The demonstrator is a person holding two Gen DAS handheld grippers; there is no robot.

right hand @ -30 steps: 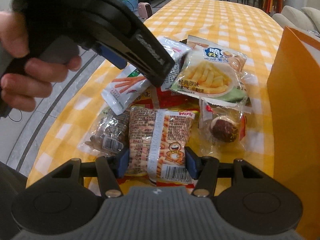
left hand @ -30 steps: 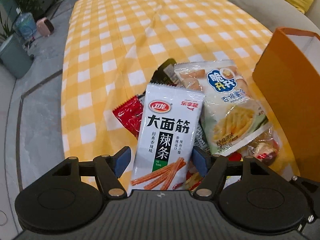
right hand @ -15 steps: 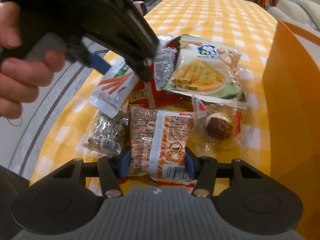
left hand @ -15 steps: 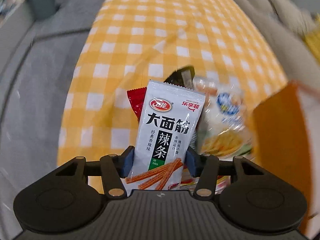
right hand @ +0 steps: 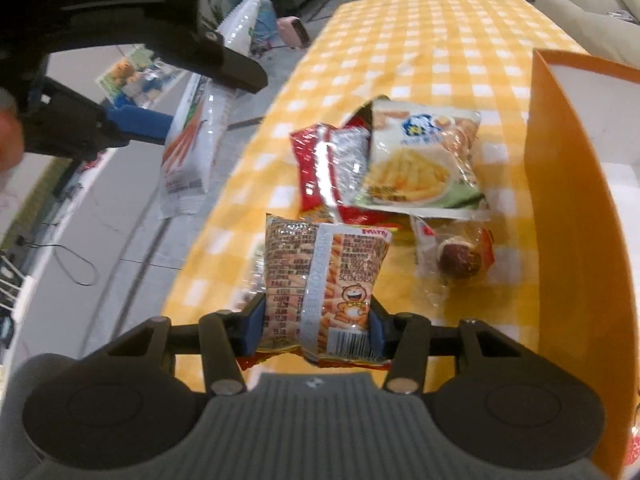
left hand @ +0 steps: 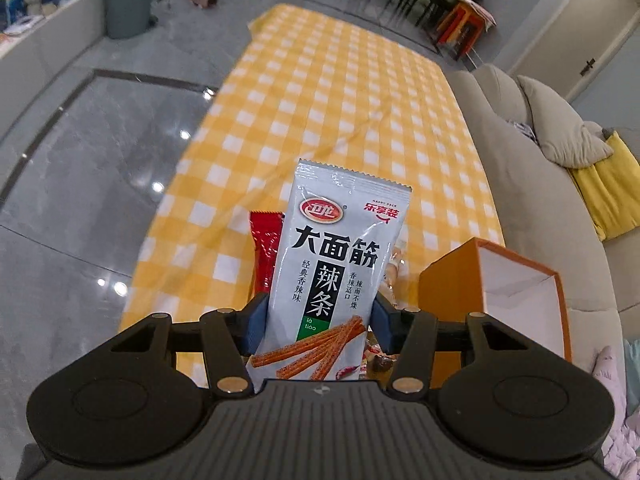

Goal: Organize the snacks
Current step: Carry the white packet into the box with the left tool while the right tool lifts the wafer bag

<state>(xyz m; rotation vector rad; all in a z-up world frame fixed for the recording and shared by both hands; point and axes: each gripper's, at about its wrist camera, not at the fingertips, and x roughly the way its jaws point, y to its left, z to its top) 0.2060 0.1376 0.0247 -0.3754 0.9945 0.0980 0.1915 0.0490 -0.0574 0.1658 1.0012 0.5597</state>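
Orange cardboard marks the landmark here: an open orange box (left hand: 452,280) with a white inside, standing on the yellow checked tablecloth (left hand: 340,92). Its right part runs out of the right wrist view, so its full shape shows only from the left wrist.

Left of the box, the left gripper (left hand: 316,322) pinches a white spicy-strip packet (left hand: 340,256) by its lower end, blue pads pressed against both edges; the jaws closed on it within the last second. That packet blocks most of the pile behind it: only a red wrapper (left hand: 266,252) and slivers of other bags peek out.

The right wrist view fills that in. Just left of the box lie a pale chip bag (right hand: 420,160), a red-and-silver packet (right hand: 328,164) partly under it, and a clear pouch with a dark round snack (right hand: 456,260) nearest the box wall. Print on all 3 is blurred and unreadable. The right gripper (right hand: 316,330) sits narrowed on an orange stick-snack bag (right hand: 324,284), its jaws having just been closing, pads against both sides; whether that bag is clear of the cloth I cannot tell.

Up and left of the box in this view, the left gripper hangs with its packet edge-on, lifted off the table; a fingertip is cut off at the frame edge.
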